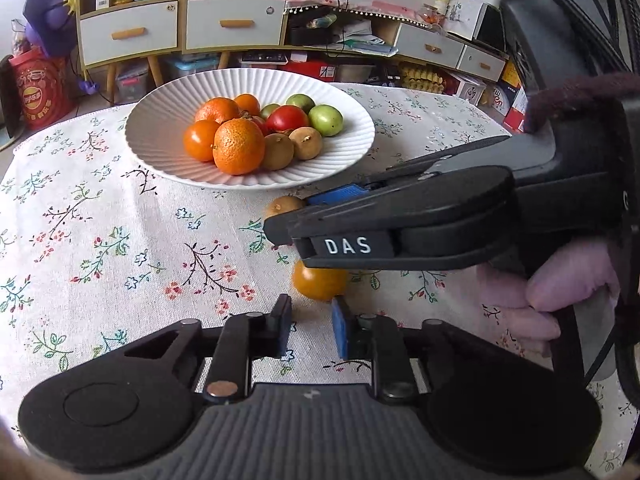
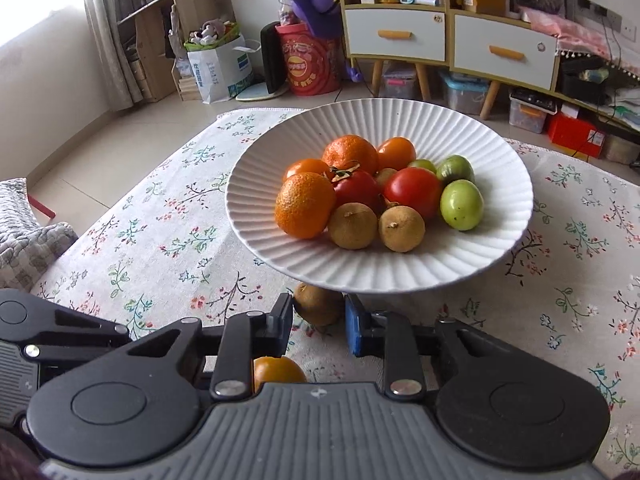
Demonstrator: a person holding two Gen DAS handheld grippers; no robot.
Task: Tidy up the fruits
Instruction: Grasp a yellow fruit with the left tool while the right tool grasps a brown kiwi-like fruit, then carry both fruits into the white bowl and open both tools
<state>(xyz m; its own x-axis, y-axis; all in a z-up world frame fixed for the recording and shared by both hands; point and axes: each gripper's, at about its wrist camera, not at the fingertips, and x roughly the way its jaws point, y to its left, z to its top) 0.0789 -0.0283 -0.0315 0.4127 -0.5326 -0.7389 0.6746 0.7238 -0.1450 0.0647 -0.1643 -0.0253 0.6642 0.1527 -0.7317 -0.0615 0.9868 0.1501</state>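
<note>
A white ribbed plate holds mandarins, red tomatoes, green fruits and two longans. On the floral tablecloth, my right gripper is shut on a brown longan just under the plate's front rim. In the left wrist view it reaches in from the right with the longan at its tips. My left gripper pinches a small orange tomato at its fingertips; the tomato also shows below the right gripper.
A gloved hand holds the right gripper's handle. The two grippers lie close together, left one low at the left. A quilted cloth sits at the table's left edge. Cabinets and boxes stand beyond the table.
</note>
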